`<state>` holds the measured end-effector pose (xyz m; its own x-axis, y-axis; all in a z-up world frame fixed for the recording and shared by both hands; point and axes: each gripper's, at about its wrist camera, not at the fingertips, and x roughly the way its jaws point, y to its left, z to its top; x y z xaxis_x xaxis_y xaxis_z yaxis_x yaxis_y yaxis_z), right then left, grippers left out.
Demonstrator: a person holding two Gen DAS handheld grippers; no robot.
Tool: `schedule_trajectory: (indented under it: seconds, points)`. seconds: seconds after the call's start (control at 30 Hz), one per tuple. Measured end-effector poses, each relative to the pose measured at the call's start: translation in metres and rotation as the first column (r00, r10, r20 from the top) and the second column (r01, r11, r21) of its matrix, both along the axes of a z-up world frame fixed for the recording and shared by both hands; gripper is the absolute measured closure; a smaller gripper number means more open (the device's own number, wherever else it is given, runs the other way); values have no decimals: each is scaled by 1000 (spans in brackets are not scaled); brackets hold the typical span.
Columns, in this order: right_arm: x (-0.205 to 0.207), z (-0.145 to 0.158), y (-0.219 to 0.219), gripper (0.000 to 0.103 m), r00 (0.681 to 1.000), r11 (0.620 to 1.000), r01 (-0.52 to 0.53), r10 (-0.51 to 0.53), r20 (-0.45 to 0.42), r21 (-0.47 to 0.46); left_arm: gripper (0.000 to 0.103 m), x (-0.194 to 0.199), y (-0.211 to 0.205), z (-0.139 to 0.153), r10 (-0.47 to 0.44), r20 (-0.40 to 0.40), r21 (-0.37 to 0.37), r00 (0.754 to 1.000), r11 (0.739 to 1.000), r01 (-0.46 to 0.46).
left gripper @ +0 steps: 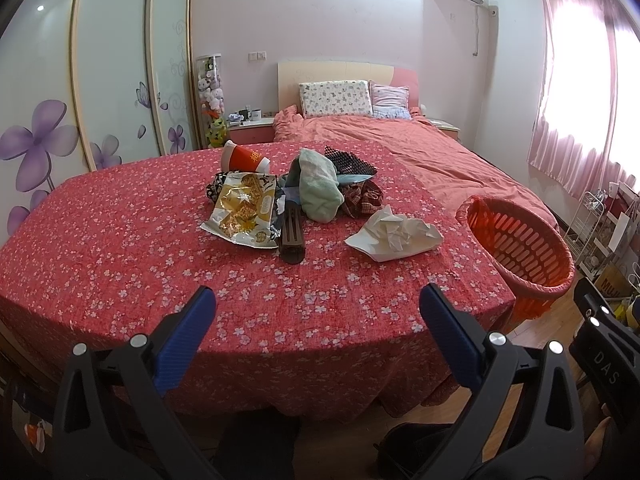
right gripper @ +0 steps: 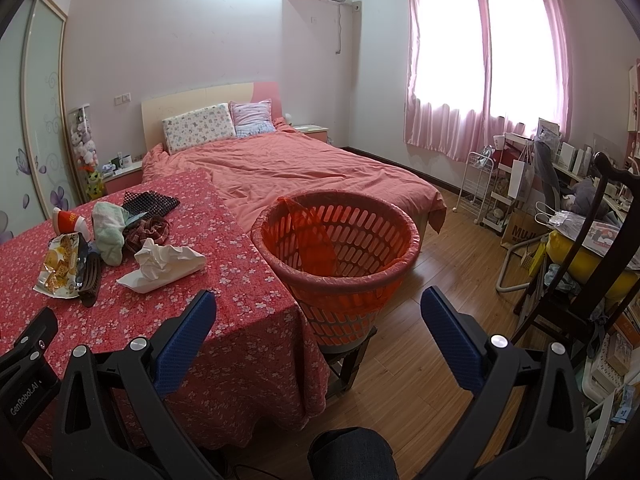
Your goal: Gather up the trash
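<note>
On a table with a red flowered cloth (left gripper: 120,248) lies a pile: a crumpled white paper (left gripper: 394,234), a snack bag (left gripper: 244,208), a red and white cup on its side (left gripper: 244,158), a brown comb (left gripper: 292,236), a mint green towel (left gripper: 320,184) and dark cloths (left gripper: 362,196). An orange basket (right gripper: 340,256) lined with a red bag stands on a stool at the table's right edge. My left gripper (left gripper: 316,312) hovers open over the table's near edge. My right gripper (right gripper: 318,314) is open in front of the basket. Neither holds anything.
A bed with a pink cover (right gripper: 304,172) stands behind the table. To the right are a wooden floor (right gripper: 432,360), a dark chair (right gripper: 592,248), a white rack (right gripper: 476,184) and clutter under pink curtains (right gripper: 480,60). A wardrobe (left gripper: 112,72) runs along the left wall.
</note>
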<state>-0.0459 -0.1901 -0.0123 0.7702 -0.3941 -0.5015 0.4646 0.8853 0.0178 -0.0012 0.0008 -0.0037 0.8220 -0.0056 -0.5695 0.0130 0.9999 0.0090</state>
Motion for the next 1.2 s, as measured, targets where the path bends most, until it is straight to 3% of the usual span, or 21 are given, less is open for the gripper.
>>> schedule_trajectory:
  seconds: [0.33, 0.53, 0.7, 1.2]
  points:
    - [20, -3, 15, 2, 998, 998, -58, 59, 12, -24, 4, 18, 21, -7, 65, -17, -17, 998, 998, -66]
    - [46, -9, 21, 2, 987, 986, -160, 159, 30, 48, 4, 50, 66, -12, 162, -51, -42, 985, 986, -164]
    - [70, -10, 35, 2, 979, 979, -203, 202, 18, 22, 4, 84, 104, -16, 216, -90, -62, 972, 973, -222]
    - [165, -34, 69, 2, 933, 938, -337, 344, -105, 80, 4, 180, 135, -48, 107, -211, -109, 972, 985, -132]
